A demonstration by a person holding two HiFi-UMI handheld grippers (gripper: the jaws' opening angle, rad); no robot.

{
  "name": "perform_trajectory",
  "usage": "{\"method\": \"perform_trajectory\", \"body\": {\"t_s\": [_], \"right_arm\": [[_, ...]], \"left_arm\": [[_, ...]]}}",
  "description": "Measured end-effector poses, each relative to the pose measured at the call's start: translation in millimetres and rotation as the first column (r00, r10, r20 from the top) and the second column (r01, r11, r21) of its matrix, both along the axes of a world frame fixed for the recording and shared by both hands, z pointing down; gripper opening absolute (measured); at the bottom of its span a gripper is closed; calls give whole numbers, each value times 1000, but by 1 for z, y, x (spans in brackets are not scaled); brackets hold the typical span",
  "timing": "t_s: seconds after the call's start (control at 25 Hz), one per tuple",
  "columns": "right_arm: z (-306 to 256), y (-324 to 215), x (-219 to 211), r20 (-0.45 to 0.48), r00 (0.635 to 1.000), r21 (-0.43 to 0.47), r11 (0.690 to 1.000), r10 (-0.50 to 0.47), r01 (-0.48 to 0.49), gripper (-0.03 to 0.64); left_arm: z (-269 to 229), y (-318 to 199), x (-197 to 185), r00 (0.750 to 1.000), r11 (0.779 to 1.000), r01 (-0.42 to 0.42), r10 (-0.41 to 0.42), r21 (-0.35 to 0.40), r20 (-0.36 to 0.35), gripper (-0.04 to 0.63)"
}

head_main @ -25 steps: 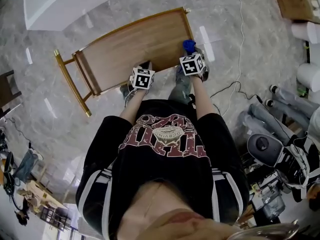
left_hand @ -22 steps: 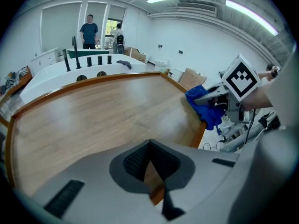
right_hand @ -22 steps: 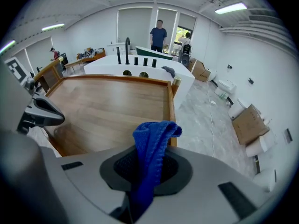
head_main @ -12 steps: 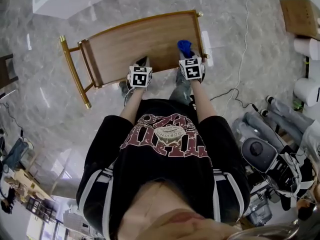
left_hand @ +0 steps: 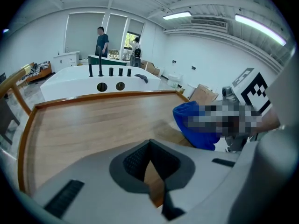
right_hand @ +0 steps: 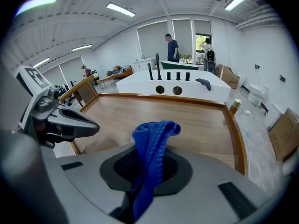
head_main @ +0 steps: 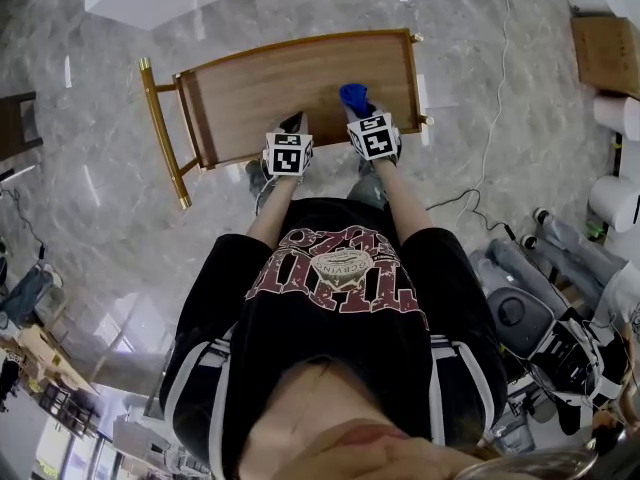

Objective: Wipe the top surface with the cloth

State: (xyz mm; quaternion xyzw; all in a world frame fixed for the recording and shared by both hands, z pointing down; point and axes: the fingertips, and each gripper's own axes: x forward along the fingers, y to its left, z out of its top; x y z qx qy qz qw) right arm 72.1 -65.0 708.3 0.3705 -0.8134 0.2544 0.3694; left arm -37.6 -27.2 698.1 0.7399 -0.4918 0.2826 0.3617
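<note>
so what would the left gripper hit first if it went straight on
Likely the bare wooden top itself, as the left gripper seems tilted down at it; skimming level, it would reach the raised far rim. The blue cloth sits off to its right.

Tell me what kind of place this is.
Probably a big indoor lab or workshop rather than a home. A white bathtub stands out in the open room on a marble-look floor. Strip lights run across the ceiling, and a cardboard box sits at the edge.

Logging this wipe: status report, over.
Right gripper shut on blue cloth, over wooden top. Left gripper shut, empty. Nothing blocking the top.
</note>
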Motion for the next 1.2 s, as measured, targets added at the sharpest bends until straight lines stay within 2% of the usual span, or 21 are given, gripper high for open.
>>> {"method": "perform_trajectory", "body": {"t_s": [0.2, 0.72, 0.84, 1.04, 1.2], "right_arm": [[-20, -9, -31, 55, 997, 35, 998, -57, 55, 57], [-102, -35, -84, 208, 973, 203, 978, -96, 53, 57], [-128, -44, -91, 245, 964, 244, 969, -102, 41, 57], [-170, -58, -92, 309, 945, 306, 952, -103, 4, 57], [-203, -67, -94, 349, 931, 367, 930, -105, -32, 57]], "left_arm": [[-18, -12, -8, 1000, 998, 31, -31, 46, -8, 46], [-94, -49, -23, 999, 972, 34, -33, 232, -8, 46], [-118, -59, -27, 999, 960, 29, -32, 277, 4, 46], [-164, -80, -24, 999, 926, 18, -28, 377, 21, 46], [-195, -87, -26, 999, 909, 29, -38, 415, 15, 46]]}}
